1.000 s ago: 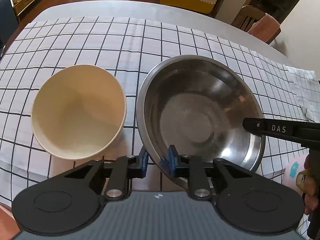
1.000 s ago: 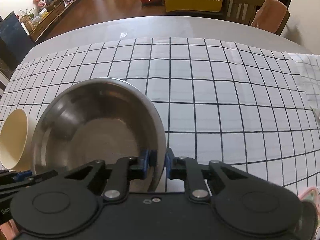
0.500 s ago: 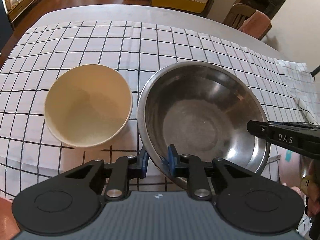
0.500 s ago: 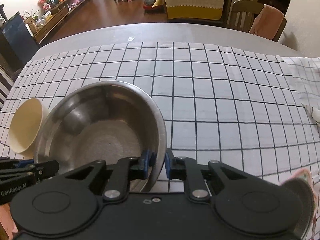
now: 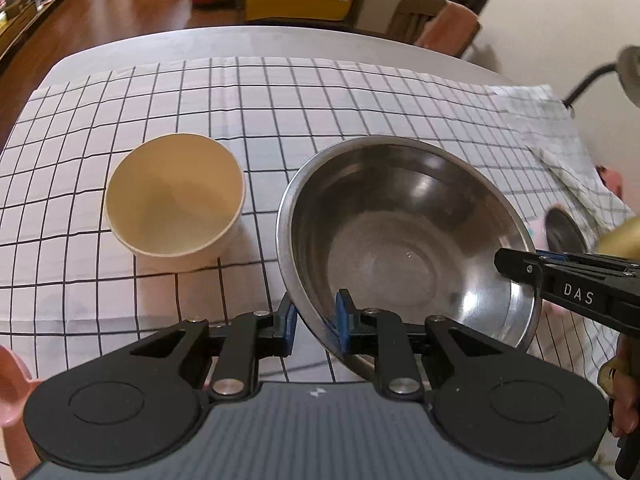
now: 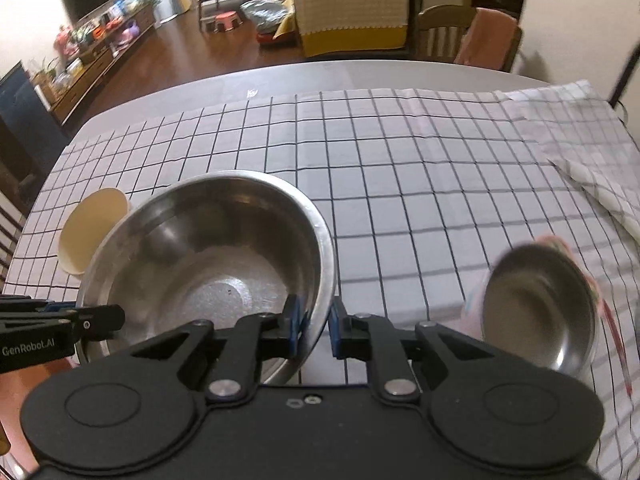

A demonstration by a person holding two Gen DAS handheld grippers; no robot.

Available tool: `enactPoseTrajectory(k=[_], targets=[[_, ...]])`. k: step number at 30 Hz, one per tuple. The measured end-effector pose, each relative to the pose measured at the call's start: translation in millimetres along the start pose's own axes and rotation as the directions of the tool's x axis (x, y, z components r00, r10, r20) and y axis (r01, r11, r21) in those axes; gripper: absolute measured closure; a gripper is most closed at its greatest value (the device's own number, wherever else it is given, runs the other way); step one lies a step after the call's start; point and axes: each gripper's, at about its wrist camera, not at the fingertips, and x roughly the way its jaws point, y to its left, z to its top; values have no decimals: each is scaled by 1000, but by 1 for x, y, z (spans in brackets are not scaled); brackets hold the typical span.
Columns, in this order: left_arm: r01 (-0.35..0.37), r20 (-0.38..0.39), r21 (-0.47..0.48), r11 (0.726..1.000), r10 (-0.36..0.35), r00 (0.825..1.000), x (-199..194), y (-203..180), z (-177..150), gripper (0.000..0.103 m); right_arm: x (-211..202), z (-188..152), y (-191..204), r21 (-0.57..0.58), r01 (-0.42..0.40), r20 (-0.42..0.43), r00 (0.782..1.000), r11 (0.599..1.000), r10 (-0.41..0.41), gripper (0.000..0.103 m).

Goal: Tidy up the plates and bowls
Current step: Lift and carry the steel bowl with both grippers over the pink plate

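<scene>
Steel bowl (image 5: 404, 240) rim – pinched by left gripper (image 5: 314, 316), right gripper (image 6: 314, 326).

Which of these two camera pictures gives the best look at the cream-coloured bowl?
The left wrist view: the cream bowl sits fully in sight, open mouth visible. In the right wrist view it is a sliver at the left edge, partly hidden behind the large steel bowl.

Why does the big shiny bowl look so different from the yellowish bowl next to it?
The steel bowl is shiny metal; the cream bowl is matte and pale. The steel bowl is wider. Both tongs, left and right, pinch the steel bowl's rim; nothing holds the cream bowl, which sits on the checked cloth. Both are round, upright and empty.
</scene>
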Motion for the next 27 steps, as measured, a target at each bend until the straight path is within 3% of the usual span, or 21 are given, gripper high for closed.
enactPoseTrajectory(k=[14, 27], targets=[[104, -50, 140, 985, -97, 994, -34, -3, -54, 84, -58, -83, 8, 155, 58, 30, 998, 986, -63, 88], [143, -118, 280, 949, -113, 986, -33, -16, -112, 84, -77, -167, 8, 281, 88, 15, 995, 956, -96, 88]])
